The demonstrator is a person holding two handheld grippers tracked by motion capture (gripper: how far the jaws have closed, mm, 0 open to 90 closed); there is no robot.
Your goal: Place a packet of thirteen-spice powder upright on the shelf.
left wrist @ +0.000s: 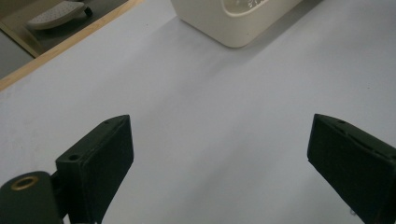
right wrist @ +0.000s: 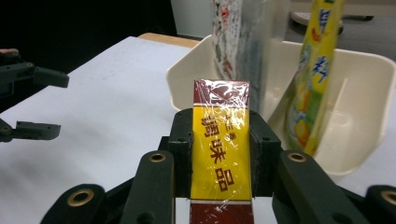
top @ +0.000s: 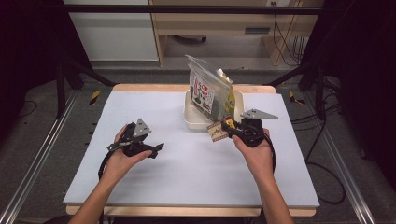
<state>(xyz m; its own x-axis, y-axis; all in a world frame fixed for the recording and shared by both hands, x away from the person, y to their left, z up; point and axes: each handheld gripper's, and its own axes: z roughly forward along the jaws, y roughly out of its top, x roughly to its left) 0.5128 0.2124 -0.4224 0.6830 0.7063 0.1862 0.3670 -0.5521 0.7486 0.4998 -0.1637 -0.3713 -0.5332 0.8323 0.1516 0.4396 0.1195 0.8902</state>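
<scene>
Your forearms are coming in over the near edge of the pale table (top: 187, 177) in the high view, the left gripper (top: 156, 148) hanging over bare surface with nothing in it, the right gripper (top: 224, 128) holding a small packet (top: 216, 131) just at the near rim of the cream bin (top: 191, 122), where a clear bag (top: 205, 88) and a yellow pouch (top: 230, 98) are standing upright.

In the left gripper view, your jaws are standing wide apart over bare tabletop, nothing between them, with a corner of the bin (left wrist: 224, 28) ahead.

In the right gripper view, your jaws are pinching the packet (right wrist: 220, 149) by its two long edges, near its lower half, the yellow label facing the camera and the top end sticking up free toward the bin (right wrist: 359, 112). It looks like a light, flat box wrapped in glossy film, so it is likely stiff enough to hold its shape but slick under the pads. Gripping across the narrow width, as you are doing, seems sound; squeezing harder could dent it.
</scene>
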